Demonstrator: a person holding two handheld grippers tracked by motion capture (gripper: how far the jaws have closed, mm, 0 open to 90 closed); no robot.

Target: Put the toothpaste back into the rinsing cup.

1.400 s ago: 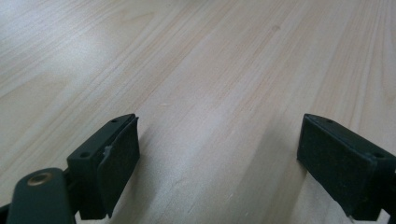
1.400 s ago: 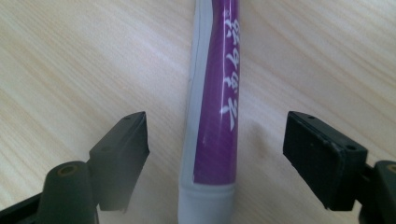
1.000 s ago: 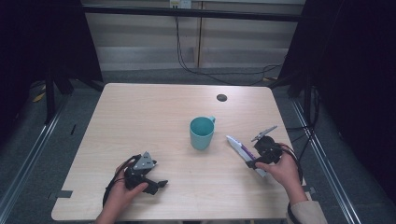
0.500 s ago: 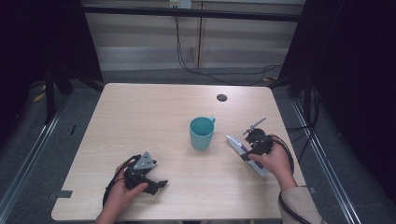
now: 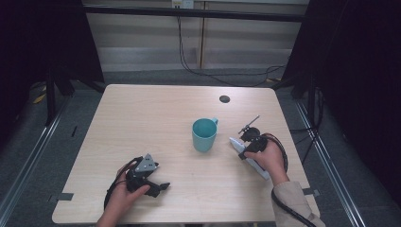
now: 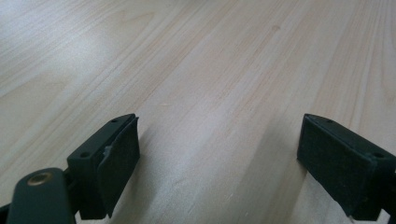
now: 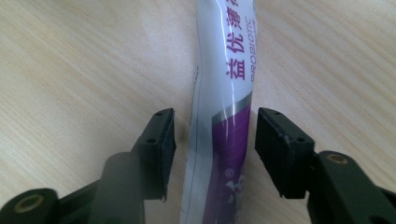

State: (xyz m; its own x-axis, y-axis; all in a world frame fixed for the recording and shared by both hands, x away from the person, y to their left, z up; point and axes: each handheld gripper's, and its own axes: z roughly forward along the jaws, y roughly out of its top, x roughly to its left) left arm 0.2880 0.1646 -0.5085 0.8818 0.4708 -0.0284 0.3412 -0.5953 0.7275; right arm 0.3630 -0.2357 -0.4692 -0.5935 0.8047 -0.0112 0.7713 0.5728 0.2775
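Note:
A white and purple tube (image 7: 225, 84) lies flat on the wooden table (image 5: 142, 118), right of a teal cup (image 5: 204, 135). My right gripper (image 7: 212, 140) points down over it with one jaw on each side. The jaws have just been closing, and a thin gap still shows between each pad and the tube. In the high view the right gripper (image 5: 246, 151) covers the tube's (image 5: 260, 170) middle. My left gripper (image 5: 158, 187) rests low on the table at the front left, open. In its own view the left gripper (image 6: 219, 149) has bare wood between its jaws.
A small dark round hole (image 5: 224, 99) sits near the table's far edge. Cables trail off the table's right side and across the floor behind it. Dark frame posts stand to the left and right of the table.
The right hand has slid up along the tube toward the cup, and its jaws have narrowed around the tube. The left hand has stayed in place.

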